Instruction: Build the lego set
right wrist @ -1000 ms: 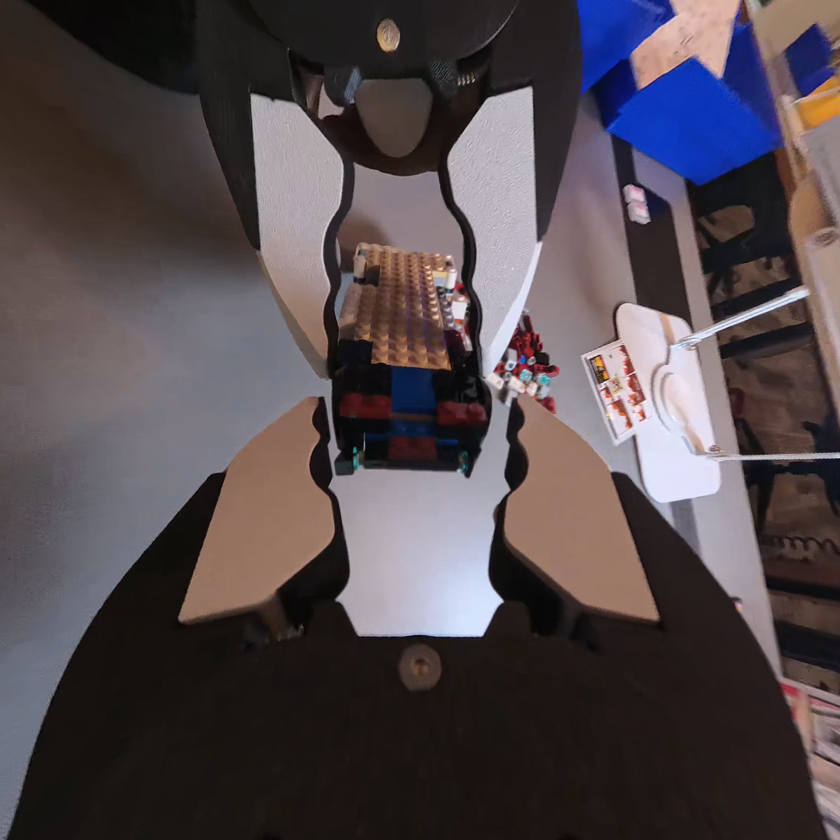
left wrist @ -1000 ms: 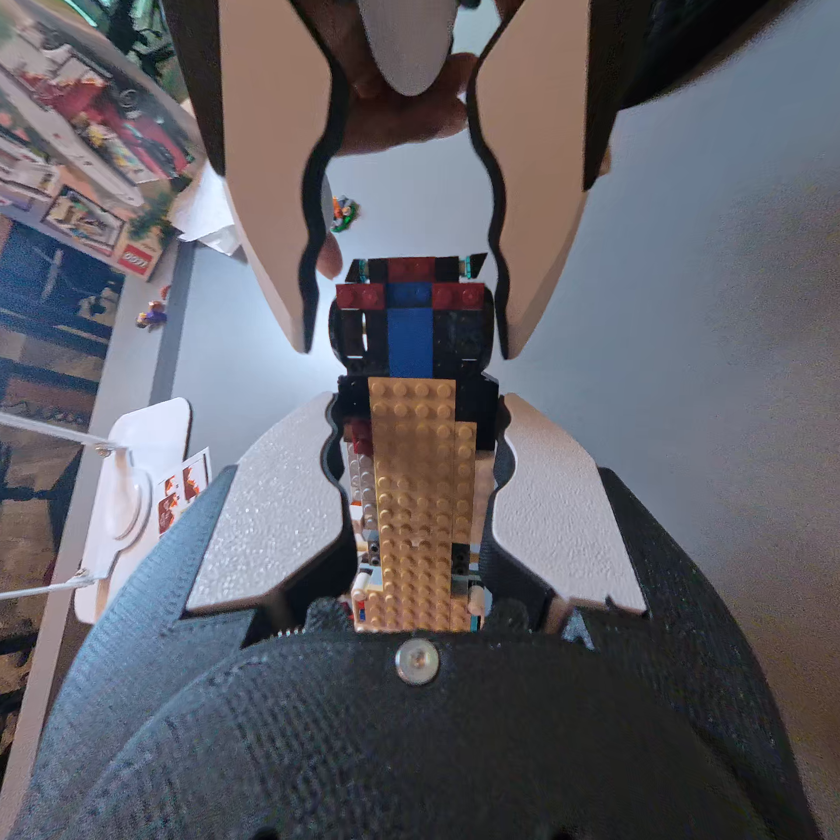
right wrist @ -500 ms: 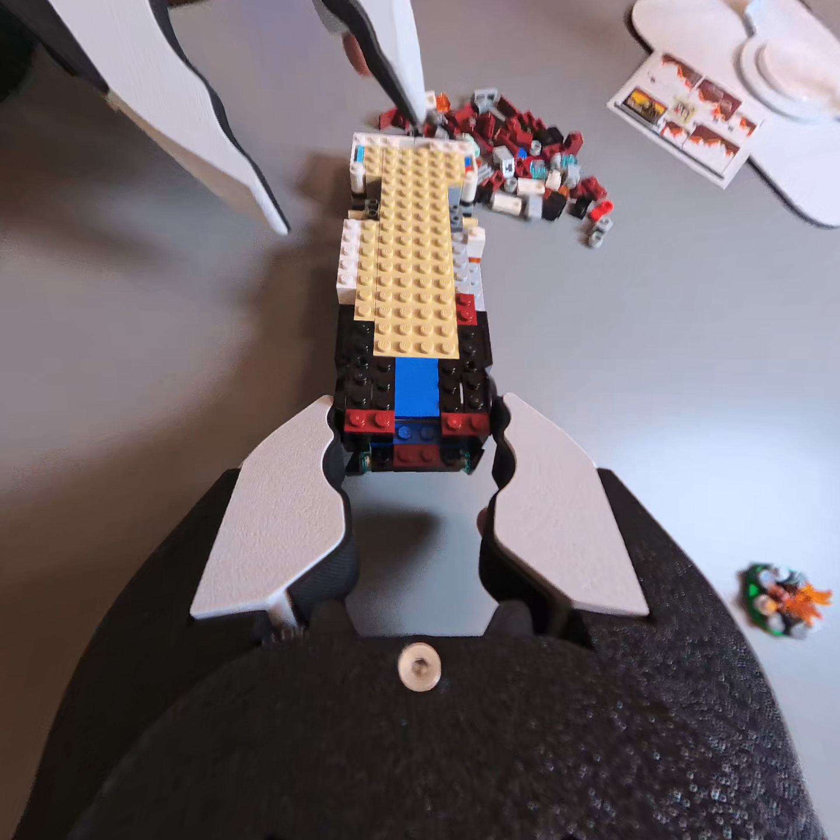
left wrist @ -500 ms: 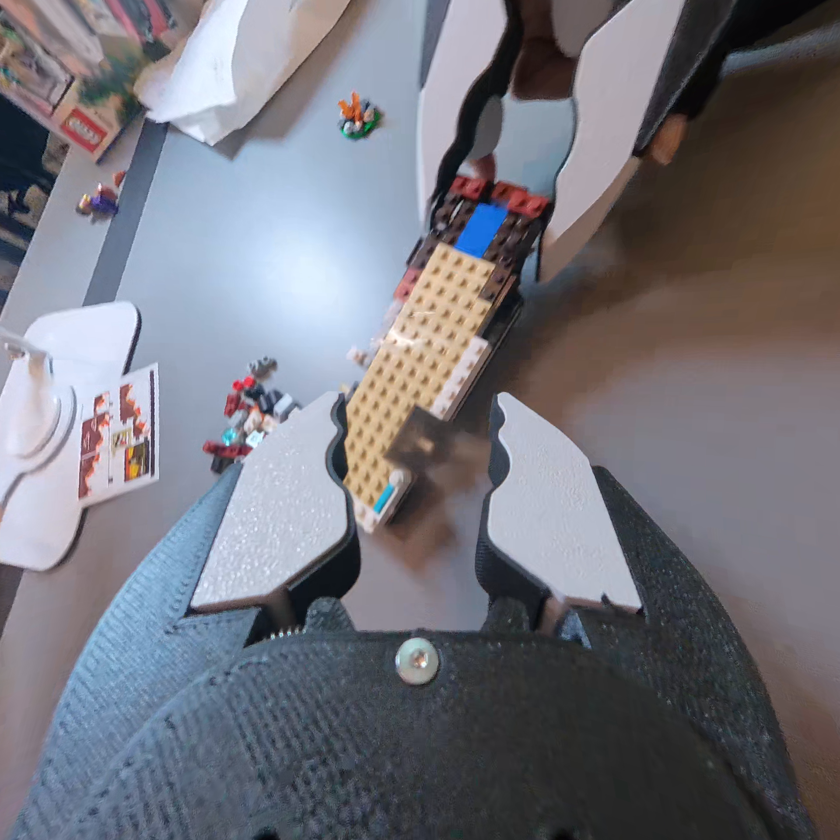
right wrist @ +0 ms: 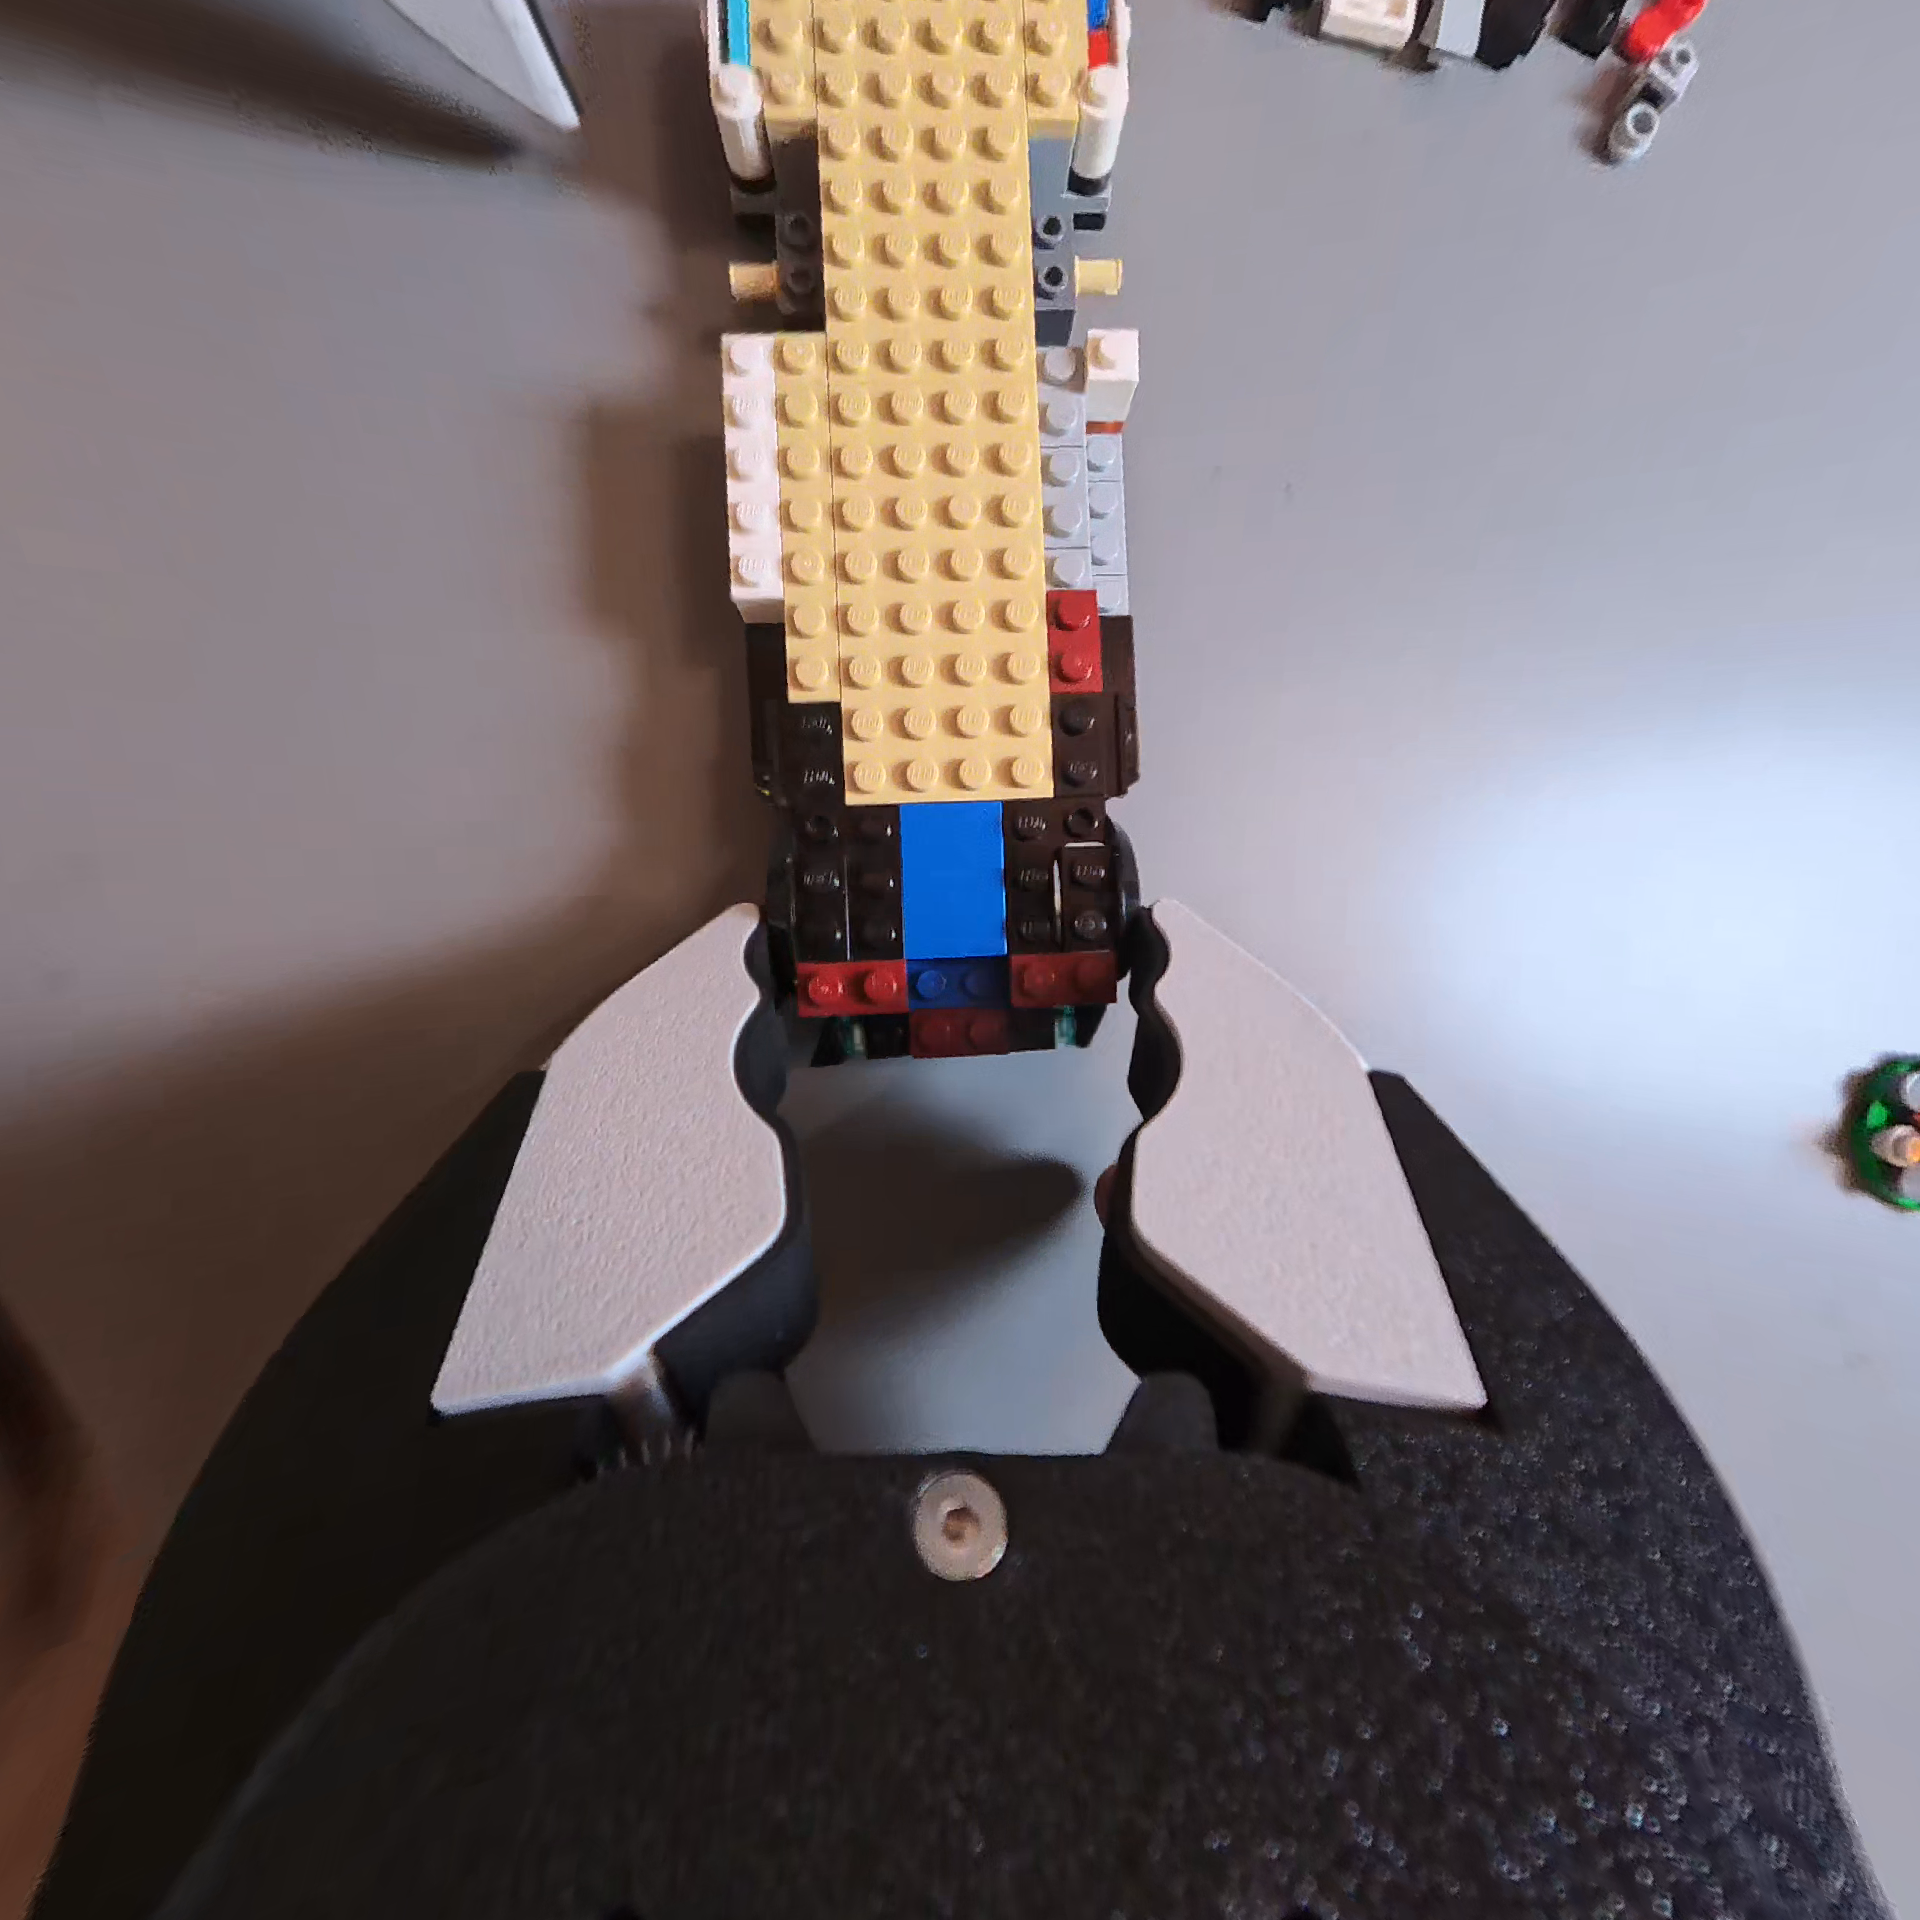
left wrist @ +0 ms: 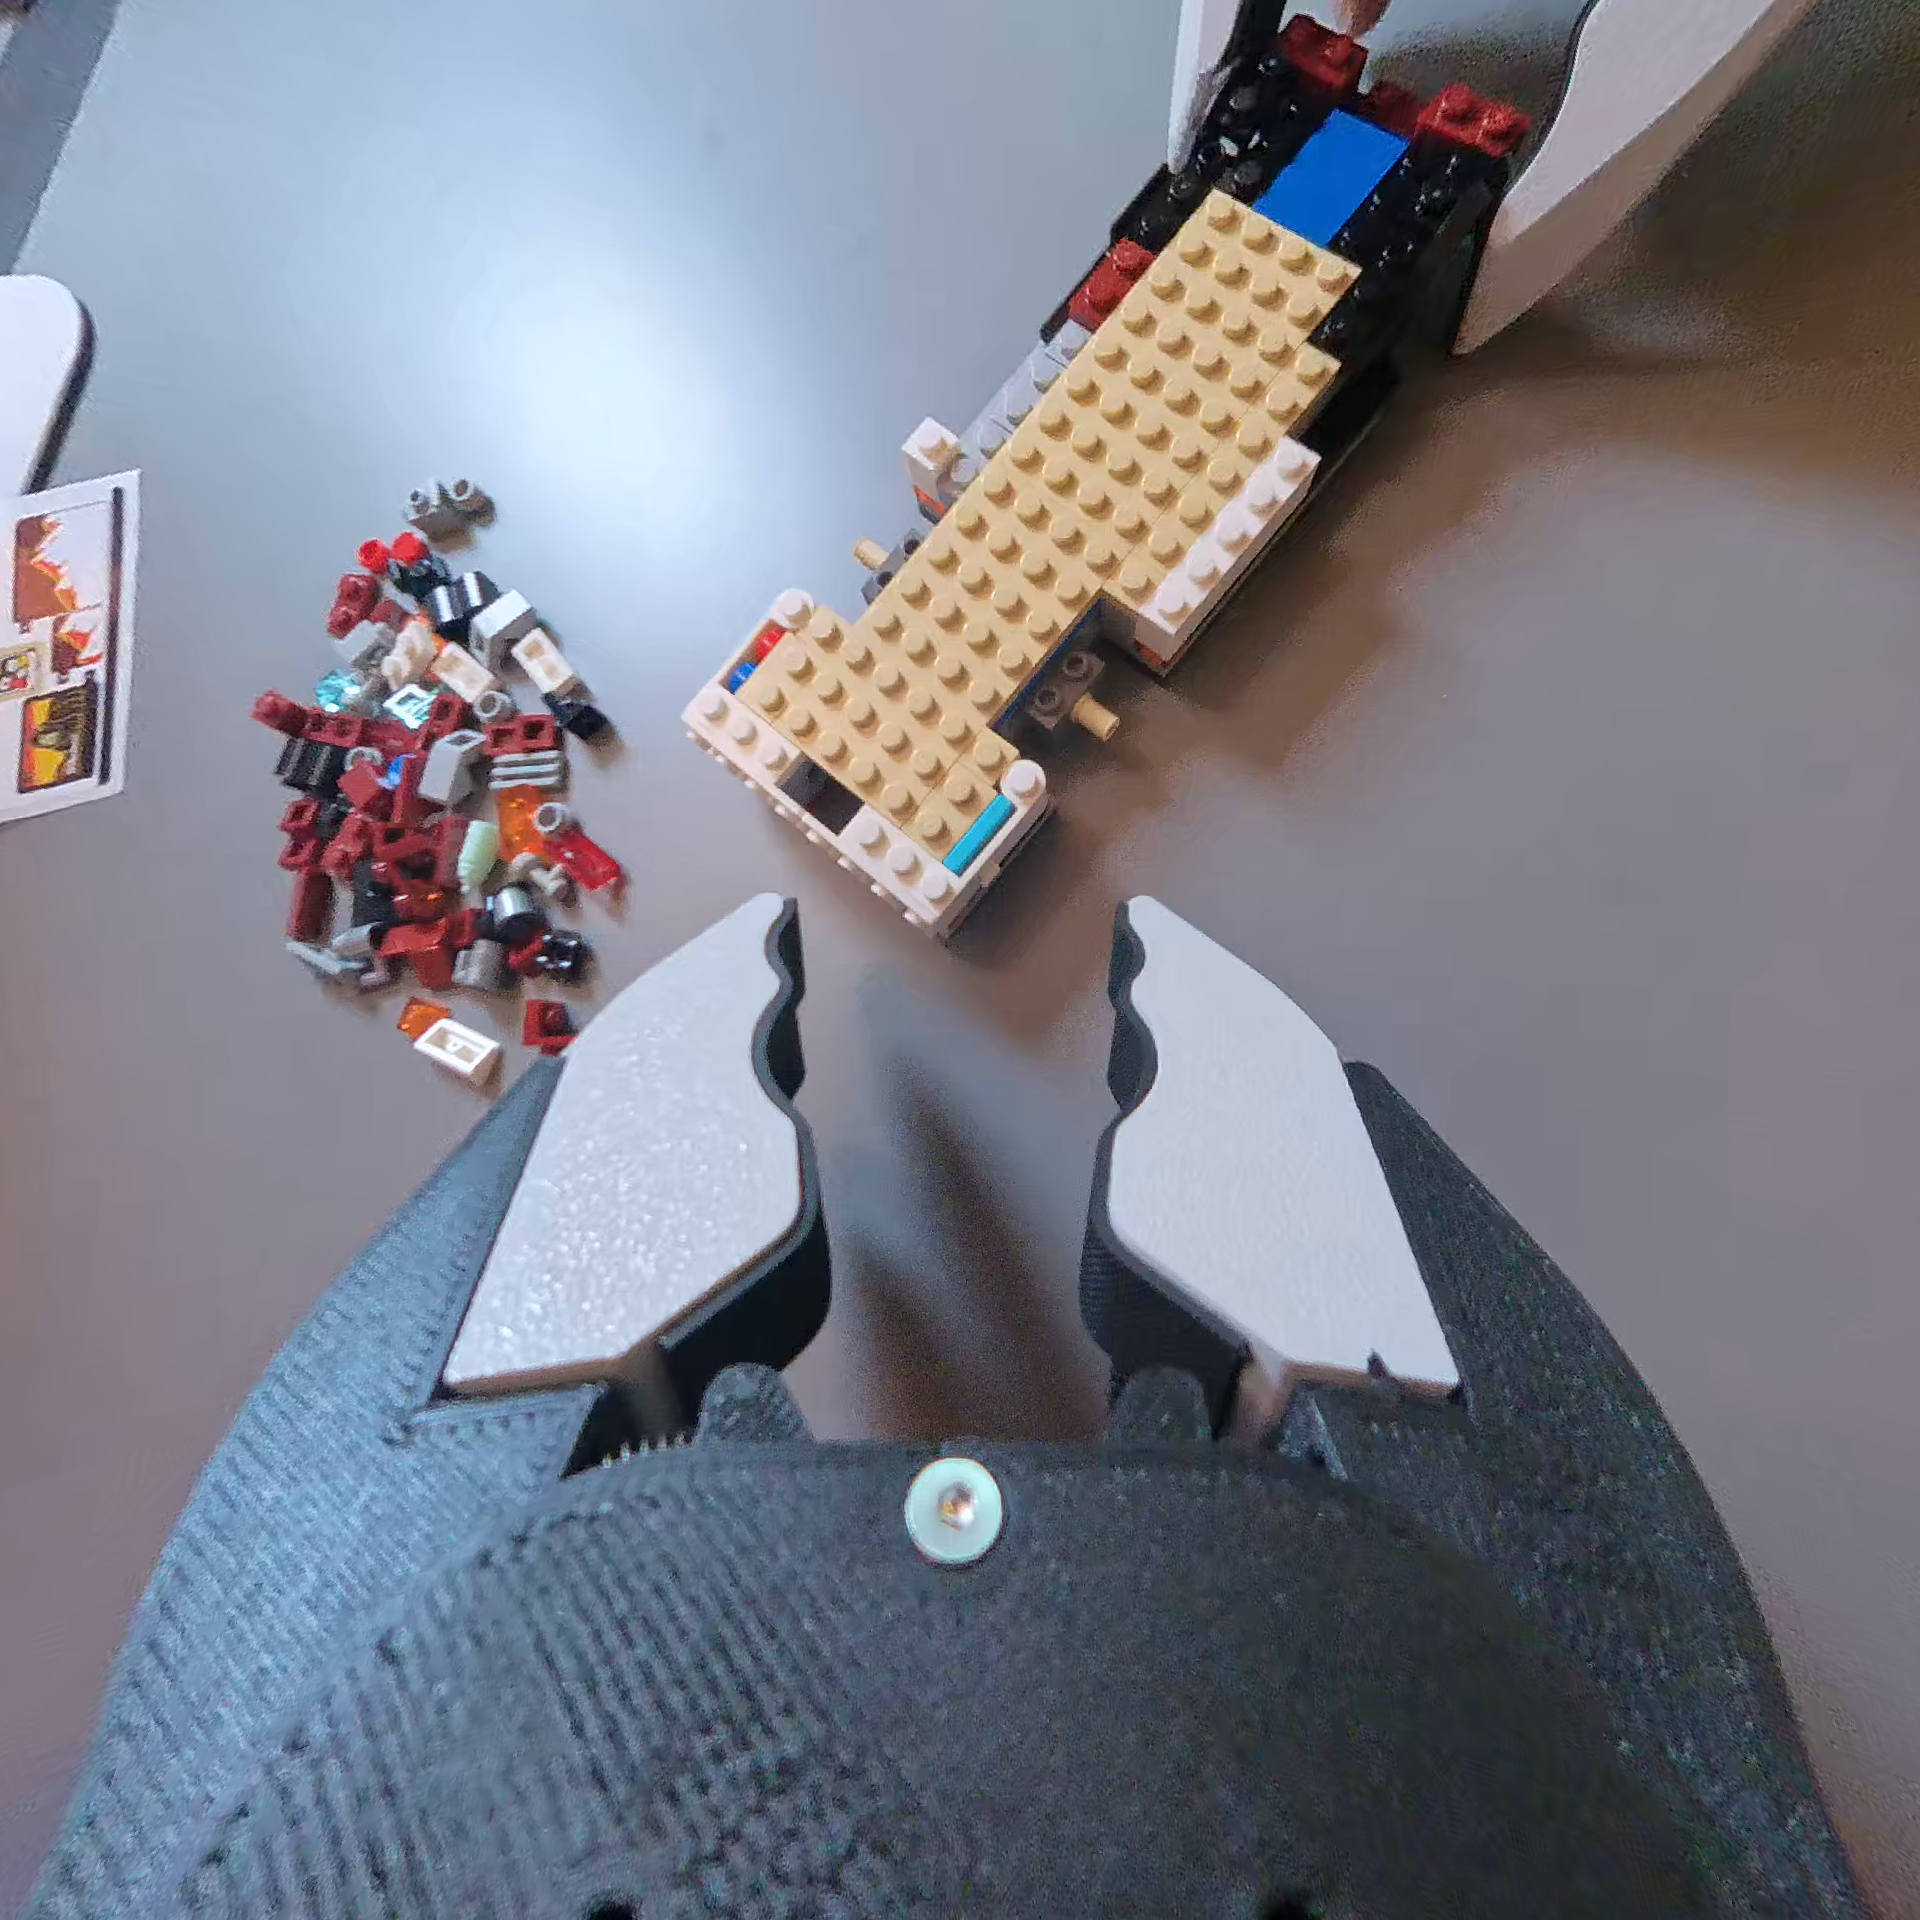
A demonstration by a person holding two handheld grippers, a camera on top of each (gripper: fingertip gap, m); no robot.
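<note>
On the grey tabletop (left wrist: 1558, 935), your right gripper (right wrist: 951, 935) clamps the black, red and blue end of the long tan-topped brick model (right wrist: 925, 499). Your left gripper (left wrist: 956, 925) hangs open and bare just short of its white end, beside 1 heap of loose small bricks (left wrist: 426, 748).

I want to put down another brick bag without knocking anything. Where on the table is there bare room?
Free: the grey table right of the brick model, and the stretch on its other side. Crowded: the loose brick pile beside the sticker sheet, and the model's dark end, which the right hand-held gripper clamps.
</note>
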